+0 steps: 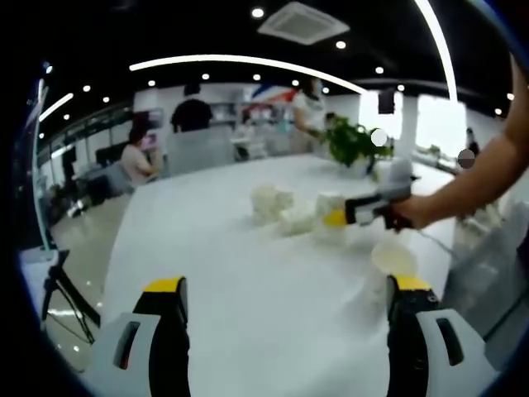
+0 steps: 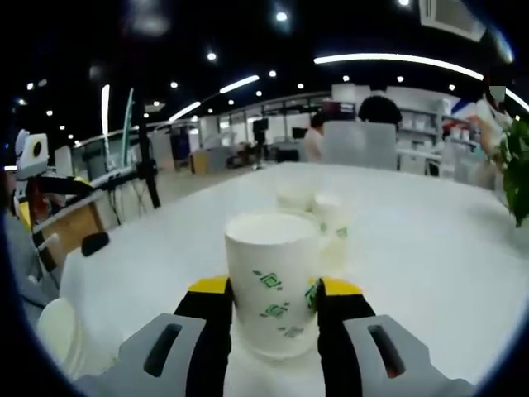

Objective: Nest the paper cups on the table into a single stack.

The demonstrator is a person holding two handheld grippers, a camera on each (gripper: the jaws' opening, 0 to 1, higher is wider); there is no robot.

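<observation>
Our right gripper is clamping an upright paper cup with green markings between its yellow-tipped jaws, low over the white table, while two more cups are standing just beyond it. Our left gripper is hovering wide apart over bare tabletop, and farther off our outstretched forearm is reaching in from the right toward the cluster of cups.

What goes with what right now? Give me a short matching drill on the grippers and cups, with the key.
Things:
1. right gripper
2. left gripper
3. cup with green print
4. potted plant

States or places:
A. open, nothing between its fingers
B. upright on the white table, between yellow-tipped fingers
C. at the table's far end
D. shut on a cup

Pairs: 1-D, 2-A, 3-B, 4-C
</observation>
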